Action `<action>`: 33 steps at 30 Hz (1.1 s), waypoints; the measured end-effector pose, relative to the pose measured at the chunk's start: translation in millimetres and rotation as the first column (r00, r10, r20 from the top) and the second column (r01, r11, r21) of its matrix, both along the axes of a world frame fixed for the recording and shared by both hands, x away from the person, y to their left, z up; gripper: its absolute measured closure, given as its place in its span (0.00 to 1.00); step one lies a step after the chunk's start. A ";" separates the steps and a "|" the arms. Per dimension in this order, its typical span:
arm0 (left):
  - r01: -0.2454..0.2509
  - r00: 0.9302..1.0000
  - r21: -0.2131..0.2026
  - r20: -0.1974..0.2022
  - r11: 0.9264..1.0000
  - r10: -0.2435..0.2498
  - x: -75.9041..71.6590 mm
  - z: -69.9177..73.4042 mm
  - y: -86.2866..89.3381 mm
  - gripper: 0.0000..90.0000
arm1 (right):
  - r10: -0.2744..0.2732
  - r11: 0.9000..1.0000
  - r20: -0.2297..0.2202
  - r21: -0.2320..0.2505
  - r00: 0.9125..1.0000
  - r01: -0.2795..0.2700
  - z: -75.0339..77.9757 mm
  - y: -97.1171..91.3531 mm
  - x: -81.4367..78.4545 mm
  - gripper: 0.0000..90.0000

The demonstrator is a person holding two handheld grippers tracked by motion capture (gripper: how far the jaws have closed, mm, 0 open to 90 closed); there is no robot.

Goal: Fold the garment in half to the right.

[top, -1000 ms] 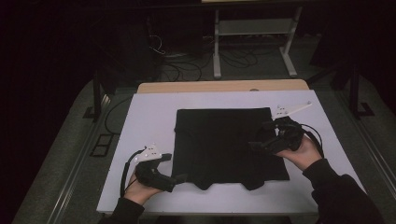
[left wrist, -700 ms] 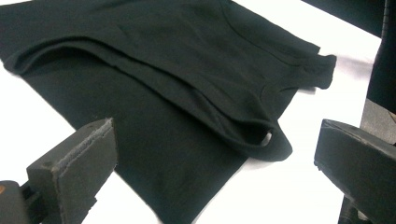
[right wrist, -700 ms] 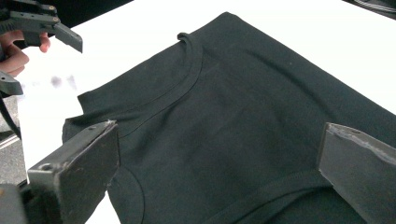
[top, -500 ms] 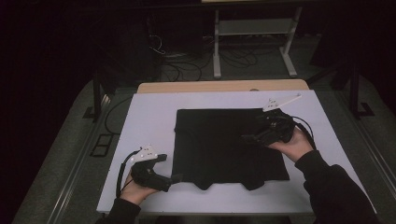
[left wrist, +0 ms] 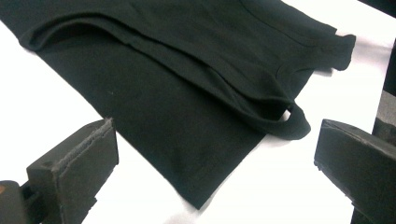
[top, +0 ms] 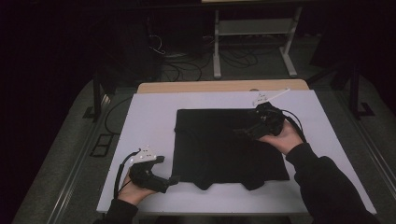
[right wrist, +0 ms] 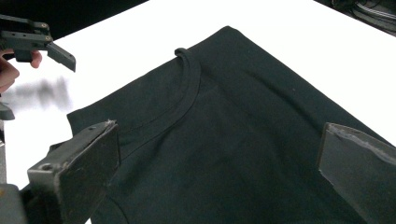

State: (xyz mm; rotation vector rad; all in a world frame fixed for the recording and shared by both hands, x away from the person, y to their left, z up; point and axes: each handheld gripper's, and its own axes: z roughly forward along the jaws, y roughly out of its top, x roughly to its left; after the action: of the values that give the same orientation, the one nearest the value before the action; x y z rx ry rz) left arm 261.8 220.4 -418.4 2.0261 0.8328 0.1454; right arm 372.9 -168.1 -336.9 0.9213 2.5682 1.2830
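Observation:
A black garment lies flat and folded on the white table. My left gripper rests low at the garment's near left corner, jaws open and empty. In the left gripper view that gripper faces the corner of the cloth, with a ribbed edge curling at the right. My right gripper hovers over the far right part of the garment, open, holding nothing. In the right gripper view its jaws straddle the cloth near the neckline; the left gripper shows far off.
A wooden tabletop strip borders the far edge of the white table. Behind it stand a metal frame and loose cables on the dark floor. White table surface runs around the garment on all sides.
My right gripper has moved away from me and slightly left, from the garment's right edge toward its far right part. The left gripper has barely shifted.

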 end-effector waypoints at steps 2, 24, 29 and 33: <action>0.002 1.000 0.004 -0.003 1.000 -0.002 0.2 -1.1 0.7 0.00 | 0.005 1.000 -0.002 -0.002 1.000 -0.005 -0.3 4.4 3.1 0.00; 0.024 0.999 0.033 -0.033 0.999 -0.023 -0.1 -8.4 3.3 0.00 | 0.031 0.999 -0.008 -0.014 0.999 -0.031 -3.2 43.8 35.8 0.00; 0.028 0.999 0.052 -0.037 0.998 -0.026 0.2 -10.0 3.5 0.00 | 0.032 0.999 -0.003 -0.007 0.999 -0.032 -2.5 53.4 43.9 0.00; 0.035 0.999 0.067 -0.044 0.997 -0.032 0.4 -12.1 3.2 0.00 | 0.042 0.999 0.005 -0.006 0.999 -0.042 -3.1 61.3 50.1 0.00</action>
State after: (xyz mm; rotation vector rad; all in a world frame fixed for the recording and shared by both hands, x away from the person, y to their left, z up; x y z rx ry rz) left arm 262.3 223.6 -430.5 2.1124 0.8302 0.1131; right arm 423.0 -106.8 -340.0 0.8667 2.5989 1.2865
